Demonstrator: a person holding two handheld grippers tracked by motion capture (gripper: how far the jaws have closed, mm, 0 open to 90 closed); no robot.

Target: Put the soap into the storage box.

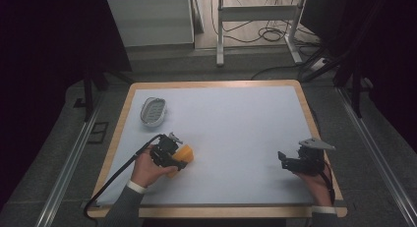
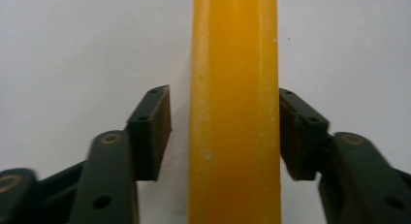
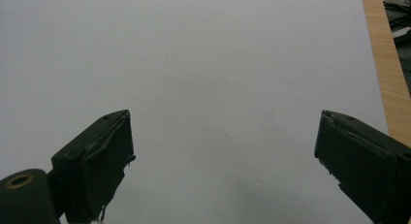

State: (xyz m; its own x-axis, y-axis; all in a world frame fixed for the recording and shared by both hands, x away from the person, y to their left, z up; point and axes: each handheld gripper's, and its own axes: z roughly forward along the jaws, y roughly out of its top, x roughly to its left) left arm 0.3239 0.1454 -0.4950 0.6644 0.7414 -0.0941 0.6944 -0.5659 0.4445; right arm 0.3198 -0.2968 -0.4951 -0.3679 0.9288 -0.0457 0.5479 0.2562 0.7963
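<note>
A yellow block [image 1: 186,153] lies on the white table top [image 1: 236,124] at the front left. In the left gripper view the yellow block [image 2: 235,64] runs upright between my left gripper's [image 2: 224,95] jaws. The right-hand pad [image 2: 293,132] touches its side, and the left-hand pad [image 2: 157,127] stands a small gap away from it. In the high view a hand holds the left gripper [image 1: 178,153] right at the block. My right gripper [image 1: 282,158] rests at the front right, open wide; nothing lies between the right gripper's [image 3: 225,120] jaws.
A white oval dish with a grey ribbed inside [image 1: 153,111] sits at the back left of the table. A wooden rim [image 1: 310,114] frames the table top. A black cable [image 1: 118,173] trails off the front left edge.
</note>
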